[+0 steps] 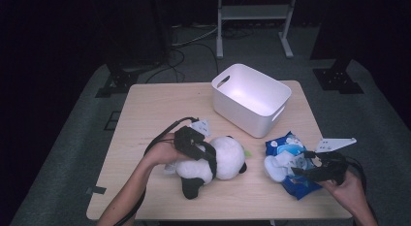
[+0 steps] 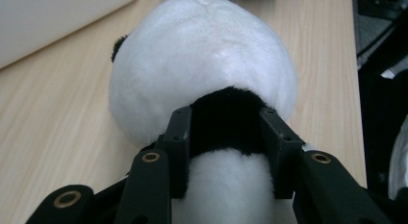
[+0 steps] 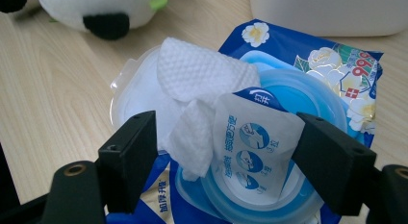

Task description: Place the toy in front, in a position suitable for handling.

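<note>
Room: dark, grey carpet, cables and stand legs behind the tabletop.
Tabletop (image 1: 145,109): light wood, carries everything; person's forearms come in from the near edge.
Bin (image 1: 251,99): white plastic, handle slots, nothing inside, far centre-right, well apart from both tongs.
Panda (image 1: 220,155): plush, lying on its side near centre, just left of the wipes pack. White body, black limbs.
Wipes pack (image 1: 293,160): blue, floral print, near right; round lid flipped up, a white wipe (image 3: 202,72) sticking out of the opening.
Left tongs (image 1: 206,158): clamped on the panda; left gripper view has both jaws pressed into the black band of fur (image 2: 226,120) between two white bulges.
Right tongs (image 3: 223,152): jaws apart, one either side of the wipe and the seal flap (image 3: 255,147), no pad pressing on either that I can see. Hovers right over the pack's opening.
Risk, left: grip sits on soft fur only; plush could squash and slide out, or swing and knock the wipes pack if lifted fast.
Risk, right: closing now likely catches flap plus wipe together; the light pack may lift with the pull since nothing holds it down.
View difference: high view gives layout and bin distance but hides jaw contact; gripper views show grip on fur, jaw gap, flap pictograms.
</note>
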